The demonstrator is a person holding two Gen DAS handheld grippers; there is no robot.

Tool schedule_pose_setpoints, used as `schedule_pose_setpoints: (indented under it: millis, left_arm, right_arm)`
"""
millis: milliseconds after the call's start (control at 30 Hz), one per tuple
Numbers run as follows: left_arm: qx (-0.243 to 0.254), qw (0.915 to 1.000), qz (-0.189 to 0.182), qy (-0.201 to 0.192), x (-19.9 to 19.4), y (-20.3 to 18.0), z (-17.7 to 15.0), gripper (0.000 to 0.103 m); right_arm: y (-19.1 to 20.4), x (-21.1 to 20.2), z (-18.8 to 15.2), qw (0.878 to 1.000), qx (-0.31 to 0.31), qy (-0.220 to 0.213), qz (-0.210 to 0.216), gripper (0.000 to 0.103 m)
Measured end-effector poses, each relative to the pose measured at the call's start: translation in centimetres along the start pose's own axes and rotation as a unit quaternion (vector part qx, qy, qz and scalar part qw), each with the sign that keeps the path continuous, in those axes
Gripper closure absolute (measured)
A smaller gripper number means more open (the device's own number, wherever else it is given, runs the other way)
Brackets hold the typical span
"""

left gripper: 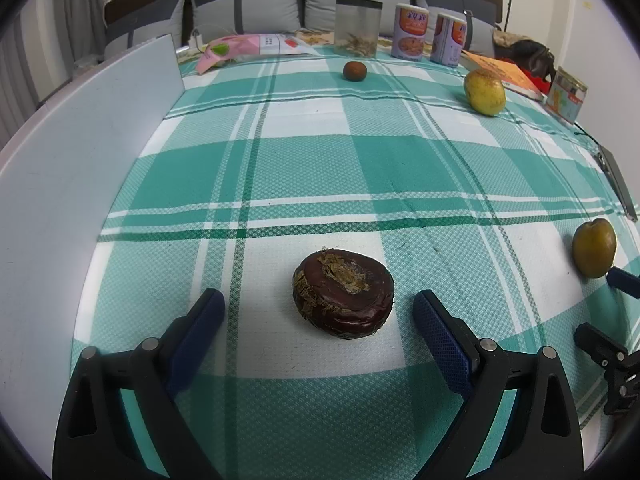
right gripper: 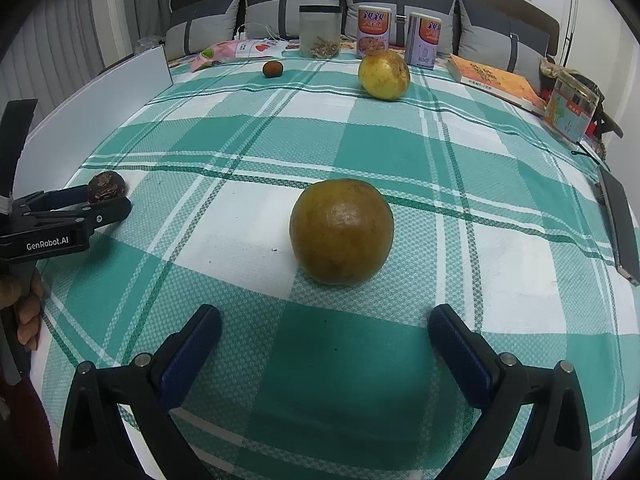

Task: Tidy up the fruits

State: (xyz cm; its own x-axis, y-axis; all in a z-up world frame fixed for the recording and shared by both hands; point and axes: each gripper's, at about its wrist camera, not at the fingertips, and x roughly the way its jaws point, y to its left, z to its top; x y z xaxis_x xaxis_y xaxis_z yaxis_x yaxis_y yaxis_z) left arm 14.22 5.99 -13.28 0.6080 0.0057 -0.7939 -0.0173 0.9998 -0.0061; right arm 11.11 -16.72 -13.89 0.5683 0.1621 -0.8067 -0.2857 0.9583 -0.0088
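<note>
Green-and-white checked cloth (left gripper: pixel 304 168) covers the desk. The left claw (left gripper: pixel 320 308) stands open, its blue pads either side of a dark, flaking flat fruit (left gripper: pixel 343 294) without touching it. The right claw (right gripper: pixel 325 324) also gapes, just short of a brownish-orange fruit (right gripper: pixel 341 231). A yellow fruit (right gripper: pixel 384 74) (and a small dark one (right gripper: pixel 273 69)) sit far back.

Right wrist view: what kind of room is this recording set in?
Most likely a home living room: a table with a green-and-white checked tablecloth stands against a grey cushioned sofa, with food cans, a snack bag and a book along the far edge.
</note>
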Motion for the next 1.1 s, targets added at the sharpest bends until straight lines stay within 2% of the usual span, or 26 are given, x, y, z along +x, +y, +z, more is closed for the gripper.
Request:
schedule_pose_setpoints:
  millis: [133, 200, 300, 367, 467, 500, 533, 567, 600, 633, 667, 700, 733, 767, 867, 933, 1100]
  left_arm:
    - [-0.001, 0.9999, -0.011, 0.004, 0.0, 0.2, 0.0, 0.006]
    - [0.013, 0.9987, -0.044, 0.023, -0.2, 0.8, 0.3, 0.006]
    - [0.005, 0.9945, -0.095, 0.045, -0.7, 1.9, 0.6, 0.006]
    - [0.013, 0.9937, -0.099, 0.051, -0.8, 1.6, 0.9, 0.007]
    - [0.039, 0.9953, -0.076, 0.044, -0.6, 0.4, 1.6, 0.009]
    - [0.045, 0.9957, -0.068, 0.044, -0.4, -0.1, 1.8, 0.014]
    - [0.047, 0.9955, -0.066, 0.05, -0.1, -0.3, 1.8, 0.036]
    - [0.049, 0.9951, -0.062, 0.06, 0.2, -0.5, 1.8, 0.046]
    - [0.056, 0.9959, -0.048, 0.052, 0.0, -0.7, 1.9, 0.047]
    - [0.058, 0.9956, -0.049, 0.054, 0.0, -0.7, 1.8, 0.054]
    - [0.06, 0.9957, -0.048, 0.053, -0.1, -0.8, 1.8, 0.057]
    - [0.061, 0.9956, -0.046, 0.054, -0.2, -0.8, 1.7, 0.057]
    - [0.058, 0.9956, -0.047, 0.056, -0.4, -0.7, 1.6, 0.058]
    - [0.055, 0.9955, -0.05, 0.058, -0.6, -0.6, 1.5, 0.058]
    - [0.034, 0.9958, -0.068, 0.053, -2.3, 0.2, 1.2, 0.058]
    - [0.009, 0.9948, -0.093, 0.04, -4.7, 1.0, 1.1, 0.058]
    - [-0.044, 0.9887, -0.143, 0.013, -11.8, 4.1, 0.9, 0.058]
  right_arm:
    - [-0.3, 0.0, 0.1, 1.0, 0.001, 0.001, 0.012, 0.0]
    - [-1.1, -0.4, 0.0, 0.999, 0.006, 0.0, 0.042, 0.0]
    - [-3.0, -1.4, -0.2, 0.994, 0.038, 0.001, 0.102, 0.0]
    - [-4.0, -1.7, 0.0, 0.989, 0.064, 0.006, 0.13, 0.0]
    - [-4.2, -1.6, 1.0, 0.987, 0.072, 0.02, 0.143, 0.0]
    - [-4.0, -1.5, 1.5, 0.987, 0.068, 0.022, 0.143, 0.0]
    - [-3.8, -1.4, 2.2, 0.988, 0.063, 0.027, 0.138, 0.001]
    - [-3.6, -1.2, 2.7, 0.989, 0.059, 0.031, 0.134, 0.003]
    - [-3.3, -0.9, 3.4, 0.989, 0.053, 0.036, 0.131, 0.006]
    - [-3.2, -0.7, 3.7, 0.99, 0.049, 0.039, 0.129, 0.008]
    - [-3.0, -0.3, 4.2, 0.99, 0.044, 0.047, 0.122, 0.017]
    - [-2.9, 0.2, 4.5, 0.991, 0.041, 0.055, 0.117, 0.031]
    - [-2.8, 0.8, 4.7, 0.991, 0.037, 0.065, 0.11, 0.039]
    - [-2.8, 1.1, 4.8, 0.992, 0.035, 0.073, 0.096, 0.057]
    - [-3.3, 0.5, 4.8, 0.99, 0.055, 0.072, 0.106, 0.056]
    - [-2.8, -0.7, 5.1, 0.99, 0.05, 0.064, 0.116, 0.056]
    - [0.2, -3.6, 7.2, 0.982, 0.035, 0.063, 0.174, 0.056]
